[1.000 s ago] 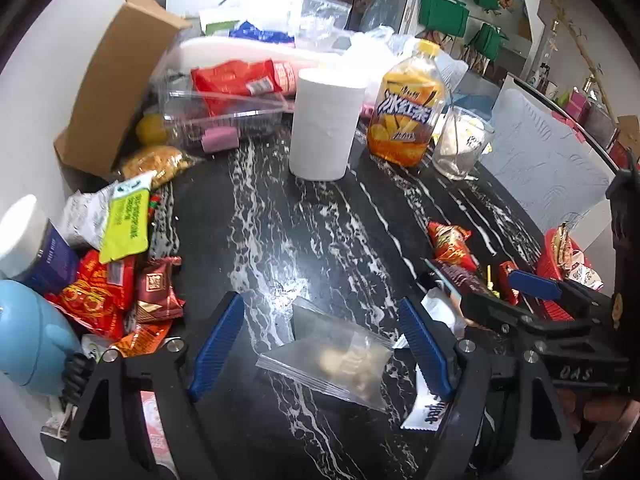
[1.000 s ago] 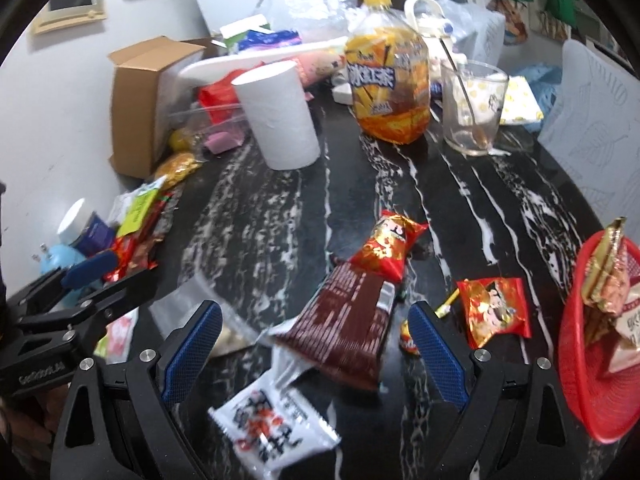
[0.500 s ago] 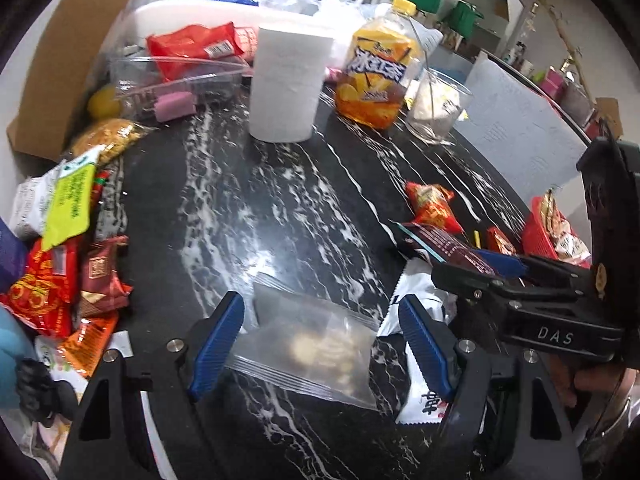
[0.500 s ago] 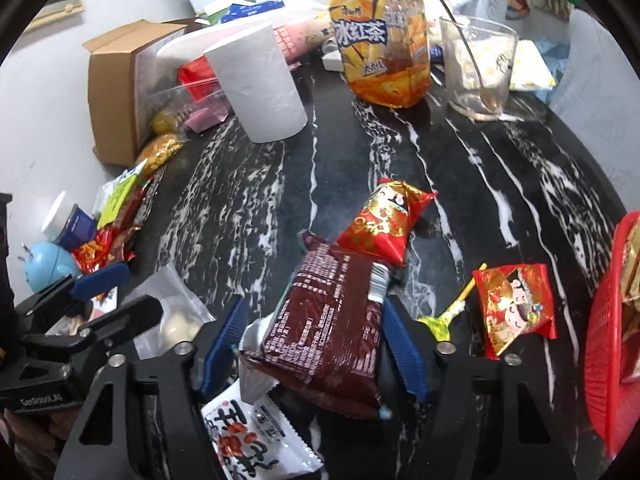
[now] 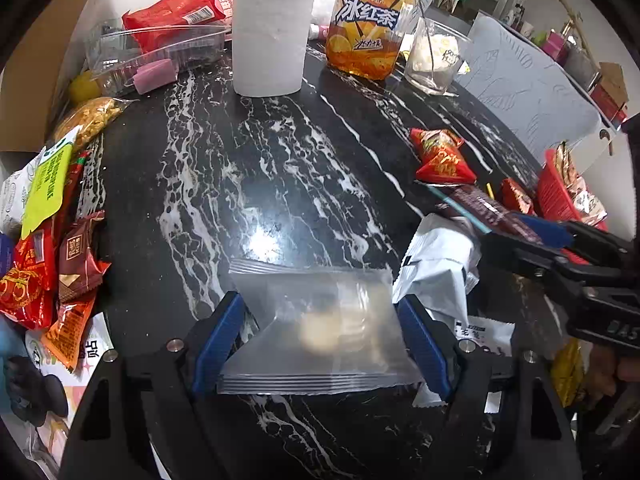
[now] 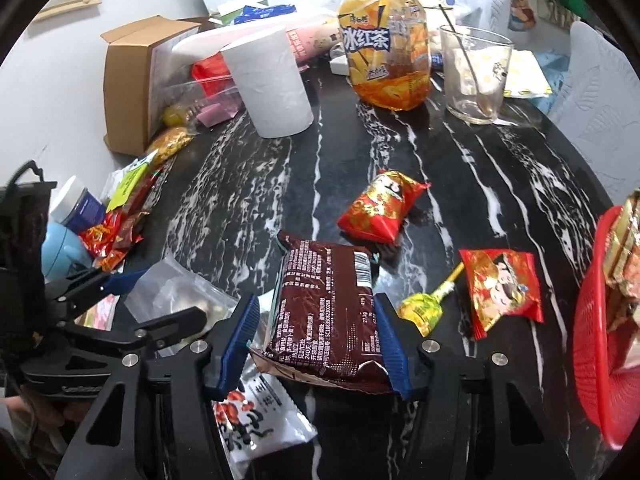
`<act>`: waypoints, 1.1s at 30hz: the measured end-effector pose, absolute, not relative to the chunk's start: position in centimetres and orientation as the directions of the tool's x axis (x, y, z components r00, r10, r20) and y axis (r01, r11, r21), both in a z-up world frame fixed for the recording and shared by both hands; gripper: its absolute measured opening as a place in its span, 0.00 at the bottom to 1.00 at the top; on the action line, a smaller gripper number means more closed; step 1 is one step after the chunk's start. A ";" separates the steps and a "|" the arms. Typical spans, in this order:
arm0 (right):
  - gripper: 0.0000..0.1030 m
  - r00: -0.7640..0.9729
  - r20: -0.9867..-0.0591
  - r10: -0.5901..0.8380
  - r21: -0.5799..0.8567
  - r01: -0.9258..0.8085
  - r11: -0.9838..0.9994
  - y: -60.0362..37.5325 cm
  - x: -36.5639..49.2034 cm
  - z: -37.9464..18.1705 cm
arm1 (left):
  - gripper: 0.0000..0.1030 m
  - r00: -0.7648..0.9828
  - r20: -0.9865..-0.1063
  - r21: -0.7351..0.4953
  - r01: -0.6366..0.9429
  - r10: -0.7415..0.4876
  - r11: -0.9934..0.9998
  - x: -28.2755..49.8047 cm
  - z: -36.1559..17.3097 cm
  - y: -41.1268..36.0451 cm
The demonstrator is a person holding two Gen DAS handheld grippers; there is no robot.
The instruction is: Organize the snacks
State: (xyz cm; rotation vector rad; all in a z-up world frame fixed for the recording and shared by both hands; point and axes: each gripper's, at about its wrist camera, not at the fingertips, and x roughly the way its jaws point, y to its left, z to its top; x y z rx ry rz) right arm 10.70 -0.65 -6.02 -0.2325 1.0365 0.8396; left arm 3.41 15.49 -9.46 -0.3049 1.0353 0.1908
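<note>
Marble table (image 6: 460, 184): closing right gripper (image 6: 316, 334) brackets brown packet (image 6: 326, 312).

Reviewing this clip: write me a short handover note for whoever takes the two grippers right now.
Right gripper: jaws closing on the brown snack packet, pads at its sides.
Left gripper: open, straddling the clear bag flat on the table; not gripped.
Red basket at the right already holds a few packets.
Left to do: the two red packets, the lollipop, the white packet and the pile at the left edge.
</note>
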 end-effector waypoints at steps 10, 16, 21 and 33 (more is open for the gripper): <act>0.56 0.255 -0.823 0.508 0.206 -0.698 0.685 -2.3 9.1 -5.6 | 0.68 0.506 -0.862 -0.139 -0.292 0.030 0.946 2.2 -9.0 14.4; 0.56 0.259 -0.815 0.518 0.206 -0.706 0.678 -3.5 7.7 -5.4 | 0.68 0.499 -0.867 -0.151 -0.266 0.002 0.952 0.7 -9.3 12.5; 0.56 0.240 -0.825 0.512 0.211 -0.709 0.673 -4.8 6.5 -6.1 | 0.68 0.492 -0.871 -0.146 -0.260 0.001 0.955 -0.3 -9.3 11.4; 0.56 0.198 -0.841 0.504 0.229 -0.714 0.662 -6.7 4.7 -7.5 | 0.68 0.451 -0.891 -0.063 -0.224 0.046 0.973 -1.0 -10.1 9.0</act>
